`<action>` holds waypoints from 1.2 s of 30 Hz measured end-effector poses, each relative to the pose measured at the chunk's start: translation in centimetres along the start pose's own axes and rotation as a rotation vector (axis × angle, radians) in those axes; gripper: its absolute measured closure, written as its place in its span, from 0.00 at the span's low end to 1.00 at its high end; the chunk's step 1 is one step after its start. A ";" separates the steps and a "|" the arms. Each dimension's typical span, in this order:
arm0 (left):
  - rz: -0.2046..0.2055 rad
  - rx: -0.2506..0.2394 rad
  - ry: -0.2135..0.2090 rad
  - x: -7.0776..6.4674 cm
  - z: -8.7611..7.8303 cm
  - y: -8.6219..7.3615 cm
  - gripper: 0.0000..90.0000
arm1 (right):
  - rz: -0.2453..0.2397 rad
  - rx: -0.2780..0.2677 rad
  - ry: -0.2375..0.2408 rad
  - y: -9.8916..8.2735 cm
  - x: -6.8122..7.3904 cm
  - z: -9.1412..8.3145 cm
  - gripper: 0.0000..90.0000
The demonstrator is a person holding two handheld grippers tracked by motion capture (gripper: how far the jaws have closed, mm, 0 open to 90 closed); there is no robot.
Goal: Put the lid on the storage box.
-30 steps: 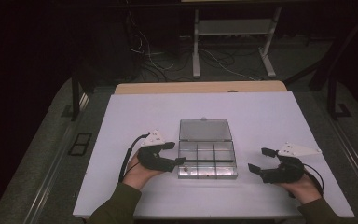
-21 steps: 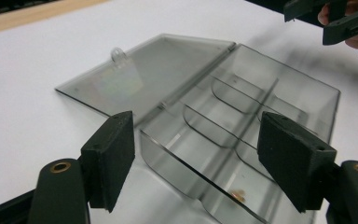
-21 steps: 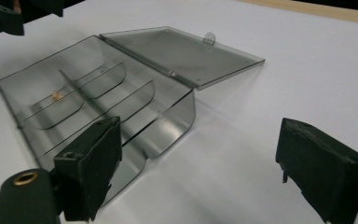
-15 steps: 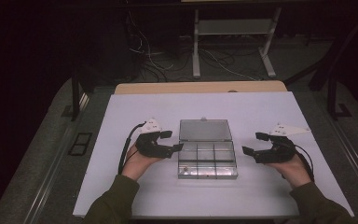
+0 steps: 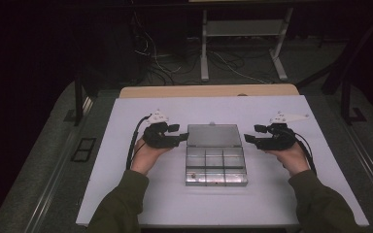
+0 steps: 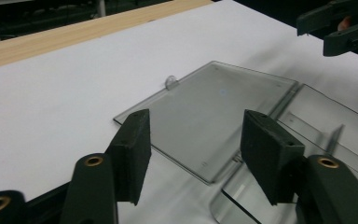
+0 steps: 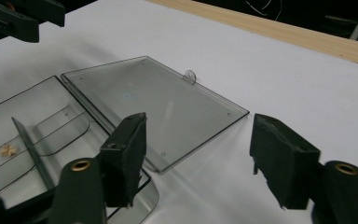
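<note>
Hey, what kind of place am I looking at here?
Probably a lab or recording workspace: a white-topped table in a dark room, loose cables on the floor behind, and a metal stand at the back.

Small bits [image 5: 193, 173] in box [image 5: 215, 165] compartments too small to identify; box cut off in both gripper views.
</note>
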State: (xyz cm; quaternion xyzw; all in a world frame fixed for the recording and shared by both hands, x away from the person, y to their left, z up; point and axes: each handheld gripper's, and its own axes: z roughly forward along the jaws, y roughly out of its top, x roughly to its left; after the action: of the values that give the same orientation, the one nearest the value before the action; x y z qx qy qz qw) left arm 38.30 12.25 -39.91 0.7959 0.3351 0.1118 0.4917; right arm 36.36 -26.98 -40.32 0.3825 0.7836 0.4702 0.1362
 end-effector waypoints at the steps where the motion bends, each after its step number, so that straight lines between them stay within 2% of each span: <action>1: -0.004 -0.001 0.003 0.1 0.2 0.1 0.51 | 0.005 0.005 -0.004 0.1 -0.1 0.2 0.43; 3: 0.005 0.005 0.019 0.4 0.5 0.2 0.56 | 0.005 0.002 -0.001 0.4 -0.5 0.6 0.48; 11: -0.003 0.031 0.057 1.3 2.0 0.2 0.72 | 0.033 -0.006 -0.009 1.1 -1.8 2.2 0.62; 14: 0.002 0.055 0.091 1.8 2.5 0.2 0.78 | 0.042 -0.005 -0.010 1.1 -2.2 2.8 0.70; 15: -0.005 0.060 0.109 1.9 2.7 0.2 0.80 | 0.045 -0.002 -0.014 1.1 -2.3 3.0 0.73; 17: -0.017 0.066 0.114 2.2 3.1 0.1 0.85 | 0.056 0.005 -0.012 0.9 -2.5 3.5 0.79; 21: -0.029 0.101 0.111 2.4 3.9 -0.5 0.95 | 0.052 0.036 -0.009 0.4 -2.8 4.2 0.89; 22: -0.018 0.127 0.107 2.4 4.0 -0.6 0.97 | 0.050 0.043 -0.009 0.3 -2.9 4.3 0.91; 25: -0.026 0.163 0.095 2.4 4.3 -1.0 0.99 | 0.048 0.063 -0.010 -0.1 -3.0 4.5 0.99; 27: -0.020 0.180 0.091 2.4 4.5 -1.1 0.99 | 0.032 0.084 -0.008 -0.3 -3.0 4.7 0.99; 30: -0.015 0.214 0.086 2.4 4.7 -1.3 0.99 | 0.041 0.103 0.003 -0.5 -3.0 4.8 0.99; 32: -0.022 0.222 0.079 2.3 4.9 -1.4 0.99 | 0.042 0.112 0.005 -0.7 -3.0 4.9 0.99; 36: -0.012 0.253 0.070 2.2 5.1 -1.6 0.99 | 0.056 0.143 0.008 -1.1 -3.0 5.0 0.99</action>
State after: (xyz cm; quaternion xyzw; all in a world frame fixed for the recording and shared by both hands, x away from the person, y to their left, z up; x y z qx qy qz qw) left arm 41.81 10.53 -44.11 0.8451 0.3682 0.0937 0.3760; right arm 40.75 -26.30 -44.25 0.4112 0.8048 0.4180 0.0923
